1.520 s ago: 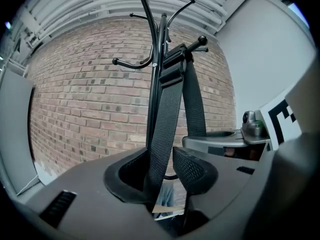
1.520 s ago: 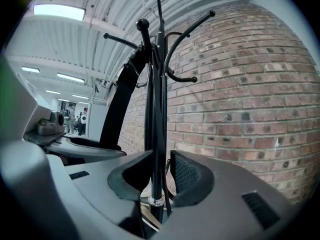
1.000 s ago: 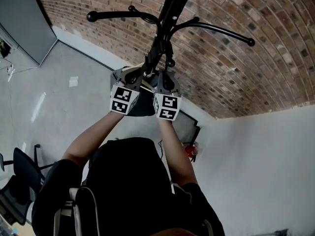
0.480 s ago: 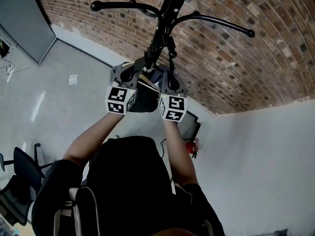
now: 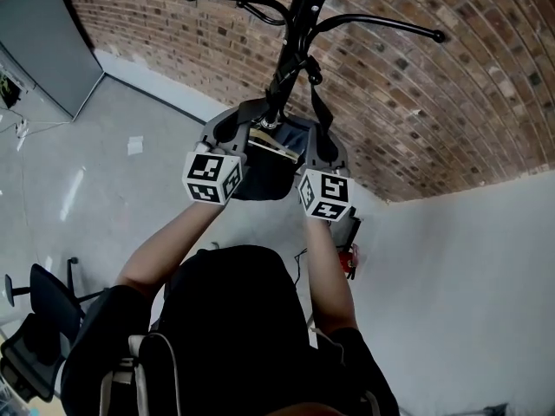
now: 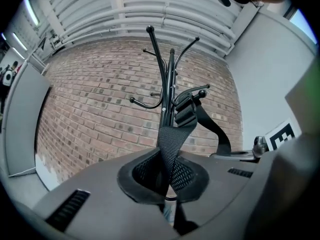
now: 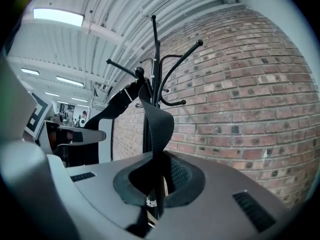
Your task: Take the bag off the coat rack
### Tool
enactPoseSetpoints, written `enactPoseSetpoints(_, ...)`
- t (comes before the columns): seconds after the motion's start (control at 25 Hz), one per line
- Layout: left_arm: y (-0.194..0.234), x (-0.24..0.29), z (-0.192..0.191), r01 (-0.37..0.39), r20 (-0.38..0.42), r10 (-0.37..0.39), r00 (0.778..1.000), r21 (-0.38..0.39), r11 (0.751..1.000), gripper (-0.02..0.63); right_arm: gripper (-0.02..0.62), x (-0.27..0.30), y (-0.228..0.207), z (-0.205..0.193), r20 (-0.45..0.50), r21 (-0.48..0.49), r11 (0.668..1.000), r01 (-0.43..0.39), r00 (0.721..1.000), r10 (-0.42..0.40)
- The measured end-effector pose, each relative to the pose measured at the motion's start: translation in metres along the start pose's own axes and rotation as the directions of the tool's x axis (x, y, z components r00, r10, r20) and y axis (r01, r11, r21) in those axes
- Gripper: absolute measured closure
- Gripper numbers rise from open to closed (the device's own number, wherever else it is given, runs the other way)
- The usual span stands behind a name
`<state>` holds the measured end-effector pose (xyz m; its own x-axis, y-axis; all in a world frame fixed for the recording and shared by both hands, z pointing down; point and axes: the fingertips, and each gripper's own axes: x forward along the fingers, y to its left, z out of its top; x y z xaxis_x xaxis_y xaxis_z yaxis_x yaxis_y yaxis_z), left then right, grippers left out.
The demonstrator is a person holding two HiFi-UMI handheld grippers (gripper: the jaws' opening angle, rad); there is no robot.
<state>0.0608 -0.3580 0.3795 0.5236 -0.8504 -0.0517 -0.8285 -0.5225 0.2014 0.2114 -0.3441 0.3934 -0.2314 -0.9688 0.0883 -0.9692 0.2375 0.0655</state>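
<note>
- You are facing a brick wall (image 5: 408, 85). A pale grey floor (image 5: 113, 172) lies to the left of it and a plain white wall (image 5: 468, 293) to the right. A grey panel (image 5: 43, 42) stands at the far left.
- The black coat rack (image 5: 299, 24) stands in front of the brick, its curved hooks spreading out at the top.
- The bag (image 5: 260, 176) is dark and sits between your two grippers, just below the rack's pole, with both arms raised to it.
- Your left gripper (image 6: 167, 181) is clamped tight on the bag's black webbing strap (image 6: 172, 139), which comes up through the hollow between the jaws.
- From there the strap climbs to a lower hook (image 6: 192, 101) of the rack and lies bunched over it. It then drops away to the right, towards your other gripper.
- Your right gripper (image 7: 155, 184) is also closed on the strap. The webbing rises out of the jaws, twists once and reaches the same hook.
- The strap is not yet off the hook, so the bag is tied to the rack while both grippers hold it.
</note>
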Motion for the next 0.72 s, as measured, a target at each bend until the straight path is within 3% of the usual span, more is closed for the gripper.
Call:
enactPoseSetpoints(0.28, -0.002, -0.007, 0.031, 0.032, 0.056, -0.031, 0.998, -0.017, 0.999, 0.588, 0.577, -0.011, 0.004, 0.031, 0.049, -0.047, 0.998, 0.033, 0.998, -0.031)
enactPoseSetpoints(0.6, -0.012, -0.019, 0.063, 0.094, 0.105, -0.091, 0.990, -0.017, 0.995, 0.588, 0.577, -0.036, -0.018, 0.070, 0.145, 0.039, 0.996, 0.083, 0.985, -0.088)
enactPoseSetpoints(0.72, -0.021, -0.025, 0.080, 0.118, 0.141, -0.125, 0.982, 0.052, 0.992, 0.588, 0.577, -0.047, -0.030, 0.081, 0.169, 0.046, 0.992, 0.116, 0.978, -0.122)
